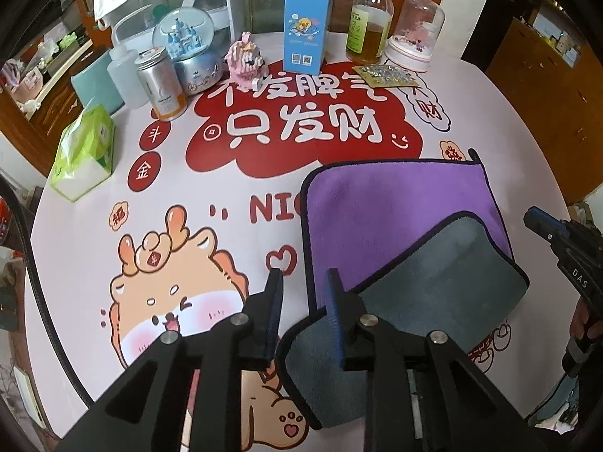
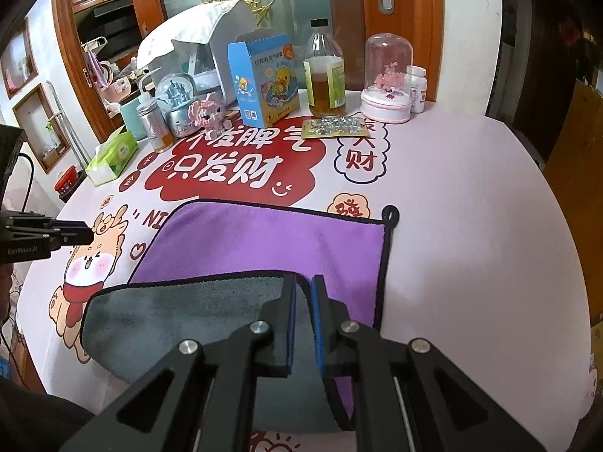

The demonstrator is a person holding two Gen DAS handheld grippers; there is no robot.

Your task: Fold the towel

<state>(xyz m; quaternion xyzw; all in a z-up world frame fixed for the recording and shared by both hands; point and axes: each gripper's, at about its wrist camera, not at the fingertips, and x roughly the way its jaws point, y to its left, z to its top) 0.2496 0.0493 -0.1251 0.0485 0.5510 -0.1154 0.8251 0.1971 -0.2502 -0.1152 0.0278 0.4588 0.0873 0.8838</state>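
A towel, purple on top and grey underneath with a dark hem, lies on the printed tablecloth [image 1: 395, 207] [image 2: 264, 241]. Its near edge is turned up and over, showing the grey side [image 1: 444, 271] [image 2: 181, 312]. My left gripper [image 1: 305, 290] is open just above the towel's near left corner; its right finger [image 1: 335, 312] is at the grey flap and nothing sits between the pads. My right gripper [image 2: 304, 286] is shut on the grey flap's right corner, lifted off the table. It shows at the left wrist view's right edge [image 1: 557, 233].
Along the table's far side stand a tissue pack [image 1: 84, 150], a metal can [image 1: 160, 83], a snow globe [image 1: 188, 45], a pink toy [image 1: 245, 60], a blue carton [image 1: 305, 26], an oil bottle [image 1: 369, 22], a glass dome [image 1: 414, 34] and a blister card [image 1: 388, 75].
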